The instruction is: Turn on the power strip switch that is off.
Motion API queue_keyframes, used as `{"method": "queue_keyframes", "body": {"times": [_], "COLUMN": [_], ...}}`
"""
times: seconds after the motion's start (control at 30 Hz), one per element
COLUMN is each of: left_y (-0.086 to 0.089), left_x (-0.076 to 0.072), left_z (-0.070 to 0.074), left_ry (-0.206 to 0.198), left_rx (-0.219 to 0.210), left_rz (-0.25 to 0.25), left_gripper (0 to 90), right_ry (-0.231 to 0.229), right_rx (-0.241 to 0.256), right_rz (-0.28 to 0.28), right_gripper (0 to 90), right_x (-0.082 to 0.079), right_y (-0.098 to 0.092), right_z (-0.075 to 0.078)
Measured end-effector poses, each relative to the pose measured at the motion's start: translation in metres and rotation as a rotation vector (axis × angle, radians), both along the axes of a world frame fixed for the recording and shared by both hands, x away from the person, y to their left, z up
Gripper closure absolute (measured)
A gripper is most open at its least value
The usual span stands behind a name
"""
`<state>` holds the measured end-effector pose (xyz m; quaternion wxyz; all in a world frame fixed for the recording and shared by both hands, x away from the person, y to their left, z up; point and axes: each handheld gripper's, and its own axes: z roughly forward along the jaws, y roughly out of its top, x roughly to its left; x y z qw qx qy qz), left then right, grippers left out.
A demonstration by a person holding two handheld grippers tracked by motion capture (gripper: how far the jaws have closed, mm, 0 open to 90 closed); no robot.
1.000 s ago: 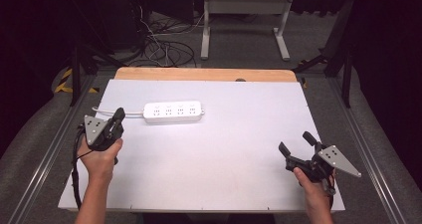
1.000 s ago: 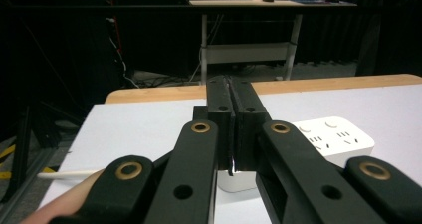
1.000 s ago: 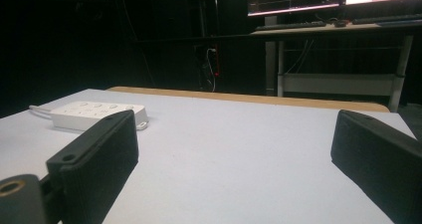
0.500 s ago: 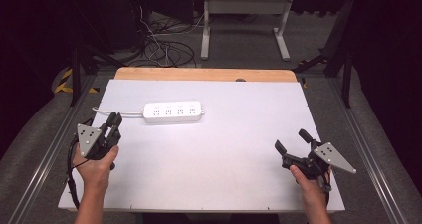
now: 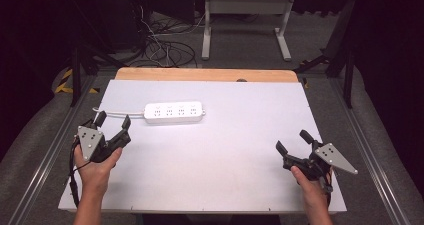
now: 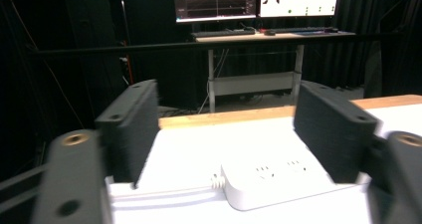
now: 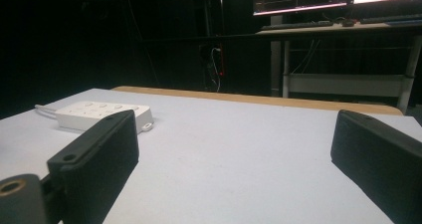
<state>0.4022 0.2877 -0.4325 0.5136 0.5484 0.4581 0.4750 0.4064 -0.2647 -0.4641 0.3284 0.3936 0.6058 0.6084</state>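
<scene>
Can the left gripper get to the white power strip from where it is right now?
Probably yes. The left gripper is open and points toward the power strip, which lies just ahead of it with bare table between them. The left gripper view shows the strip between the jaws, unobstructed.

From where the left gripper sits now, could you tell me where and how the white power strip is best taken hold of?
Grip the power strip across its narrow width near the cable end, coming down from above. It lies flat, long and slim on the white table, so the long sides probably suit the open left gripper. The cord leaves that end, so stay just clear of it.
</scene>
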Motion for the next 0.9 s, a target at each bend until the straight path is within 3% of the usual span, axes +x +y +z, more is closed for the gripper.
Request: {"method": "queue_keyframes", "body": {"times": [0.1,0.2,0.57,0.9], "left_y": [-0.0015,-0.0033,0.004,0.0062], "left_x": [-0.0013,-0.0022,-0.0088,-0.0066], "left_z": [-0.0018,-0.003,-0.0015,-0.0024], "left_ry": [-0.027,-0.033,-0.064,-0.046], "left_rx": [0.034,0.048,0.035,0.025], "left_rz": [-0.024,-0.005,0.039,0.035], "left_gripper": [16.5,11.0,4.9,4.3], "right_ry": [-0.004,-0.002,-0.004,-0.004], "right_rx": [0.004,0.007,0.006,0.006], "right_rz": [-0.003,-0.005,-0.006,-0.011], "right_gripper": [5.3,5.3,5.1,5.0], "right_x": [-0.0005,-0.001,-0.0014,-0.002], "right_y": [-0.0011,-0.0024,-0.002,-0.0024], "right_z": [0.0004,0.0006,0.0008,0.001]}}
